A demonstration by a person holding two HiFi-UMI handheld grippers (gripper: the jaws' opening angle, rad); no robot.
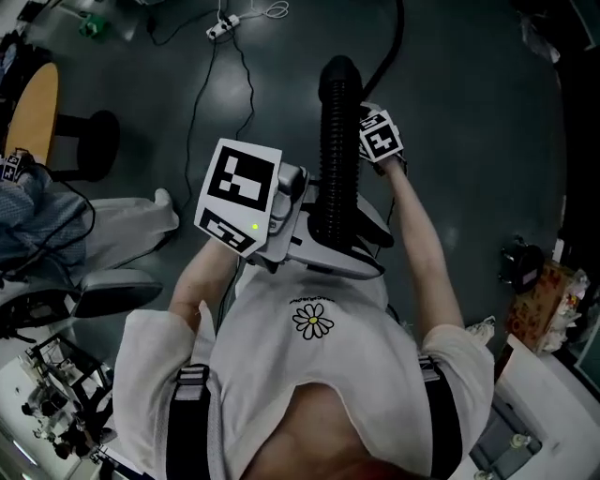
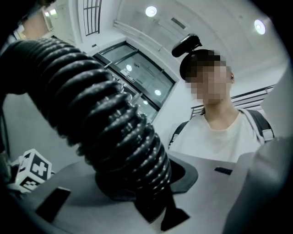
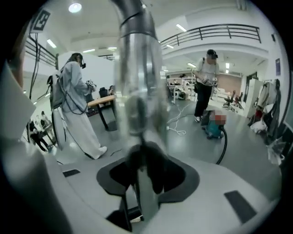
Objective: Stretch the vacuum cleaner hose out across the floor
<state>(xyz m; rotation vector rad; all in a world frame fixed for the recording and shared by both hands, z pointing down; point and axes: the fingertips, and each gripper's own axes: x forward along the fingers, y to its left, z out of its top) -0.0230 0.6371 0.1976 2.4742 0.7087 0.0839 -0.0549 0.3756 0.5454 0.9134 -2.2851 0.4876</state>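
- Dark grey floor (image 1: pixel 469 141) fills our downward view. At its left edge sits a round wooden tabletop (image 1: pixel 33 111), and a white power strip (image 1: pixel 222 28) lies further along, near the top.
- We find little print to read. The left gripper (image 1: pixel 300 211) carries a marker cube (image 1: pixel 239 195) of black-and-white squares. The white T-shirt (image 1: pixel 309 375) bears a daisy under a line too small to make out.
- The left gripper is clamped on the vacuum hose (image 1: pixel 337 150), black and ribbed (its coils look glossy in the left gripper view). The hose is held up before the person's chest and runs up the picture's middle.
- The right gripper (image 1: pixel 367 141), just right of the hose, has its jaws apart about a blurred, shiny metal tube (image 3: pixel 137 68).
- At far right stands a printed box (image 1: pixel 542 302); we cannot tell its contents.
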